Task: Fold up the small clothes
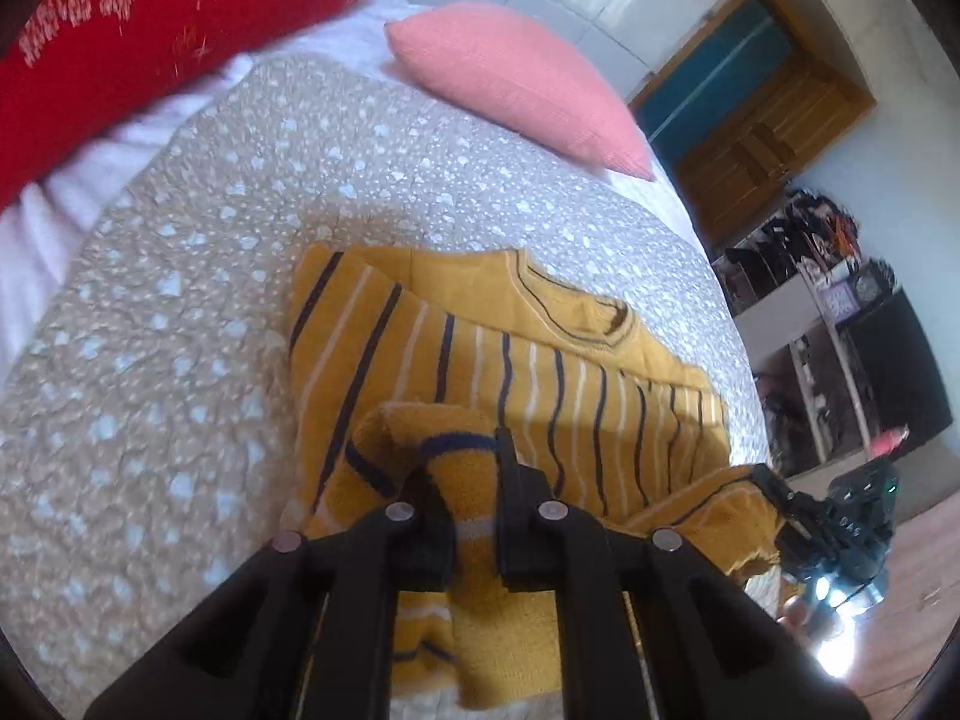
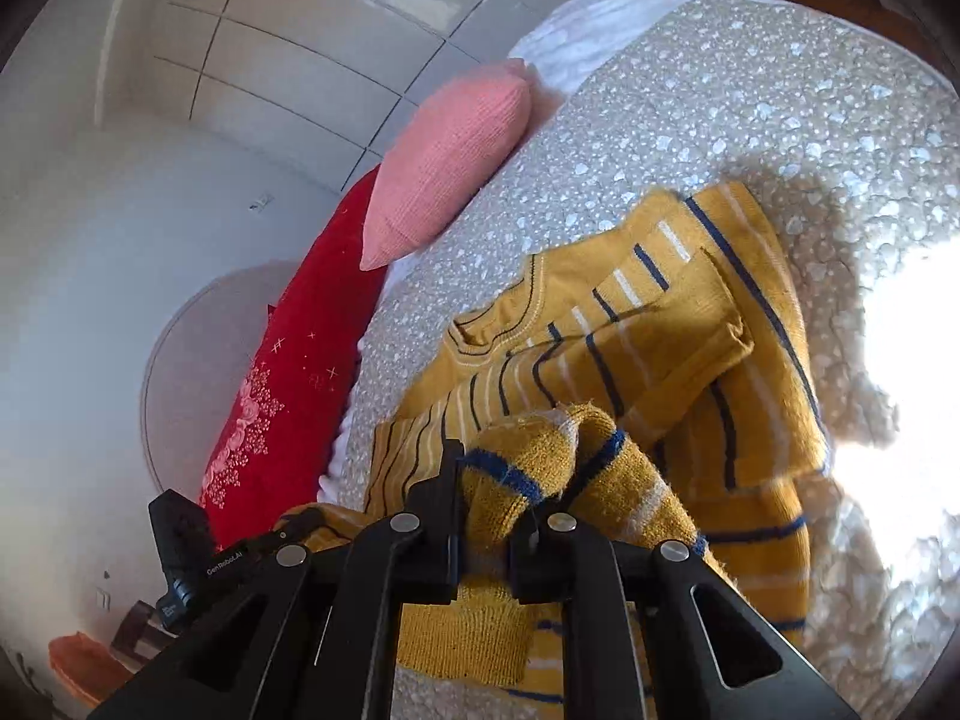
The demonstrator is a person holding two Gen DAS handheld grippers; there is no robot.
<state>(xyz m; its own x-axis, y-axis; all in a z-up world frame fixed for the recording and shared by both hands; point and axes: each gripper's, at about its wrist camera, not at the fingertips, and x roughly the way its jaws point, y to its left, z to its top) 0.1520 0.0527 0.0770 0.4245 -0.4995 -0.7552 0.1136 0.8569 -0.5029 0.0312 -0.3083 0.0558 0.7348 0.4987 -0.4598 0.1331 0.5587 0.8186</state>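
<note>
A small mustard-yellow sweater (image 1: 516, 354) with navy and white stripes lies on the bed, collar toward the pillows; it also shows in the right wrist view (image 2: 648, 336). My left gripper (image 1: 465, 468) is shut on a bunched fold of the sweater's hem edge, lifted over the body. My right gripper (image 2: 510, 492) is shut on another bunch of the same hem. The right gripper also shows in the left wrist view (image 1: 774, 486), at the sweater's right corner. Both sleeves look folded in over the body.
The bed has a beige quilt with white hearts (image 1: 180, 312). A pink pillow (image 1: 522, 84) and a red pillow (image 1: 150, 30) lie at the head. Shelves with clutter (image 1: 828, 324) and a wooden door (image 1: 762, 114) stand beyond the bed's right side.
</note>
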